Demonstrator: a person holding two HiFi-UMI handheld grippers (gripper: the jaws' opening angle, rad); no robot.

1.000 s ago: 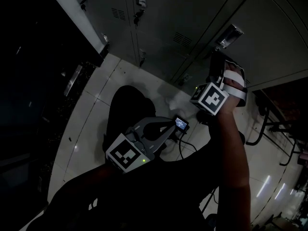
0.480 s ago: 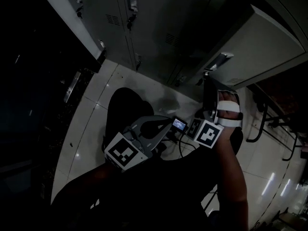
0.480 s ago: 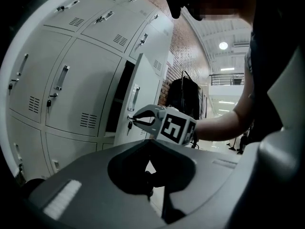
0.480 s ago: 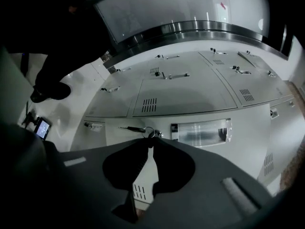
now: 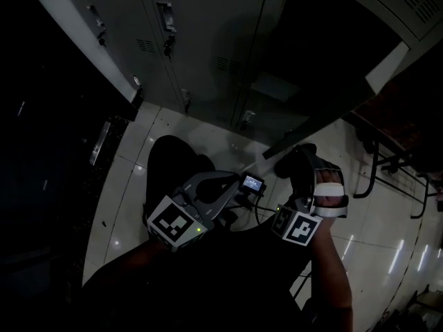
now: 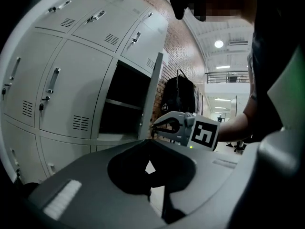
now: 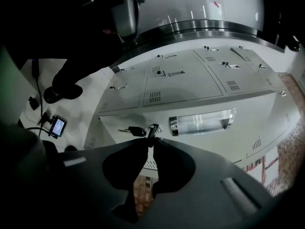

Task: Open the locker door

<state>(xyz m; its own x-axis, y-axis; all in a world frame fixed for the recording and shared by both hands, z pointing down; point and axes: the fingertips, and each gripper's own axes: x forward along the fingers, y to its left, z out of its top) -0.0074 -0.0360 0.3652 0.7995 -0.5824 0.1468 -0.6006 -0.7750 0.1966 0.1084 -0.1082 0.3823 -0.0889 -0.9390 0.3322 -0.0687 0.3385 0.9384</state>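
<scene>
Your right tongs (image 7: 149,140) are pinched tight on the key (image 7: 150,133) that's sitting in the locker door (image 7: 238,132). It's right beside the shiny recessed handle (image 7: 202,122). A second, black-headed key (image 7: 137,131) hangs off the same ring, on the side of the first key away from the handle.

The locker door itself is swung out wide from the bank of lockers (image 6: 62,89). From your left gripper view you see it nearly edge-on, with the dark open compartment (image 6: 125,101) showing just behind it. Your right gripper's marker cube (image 6: 205,133) sits out on the free side of the door, with the tips up against the door's edge.

Your left tongs (image 6: 148,143) are closed with nothing between them, held low and well apart from the door. They just point toward it.

In the head view your right hand (image 5: 315,185) is below the door's bottom edge, over the pale tiled floor (image 5: 208,133). The left gripper's marker cube (image 5: 173,223) is further from the door than that.
</scene>
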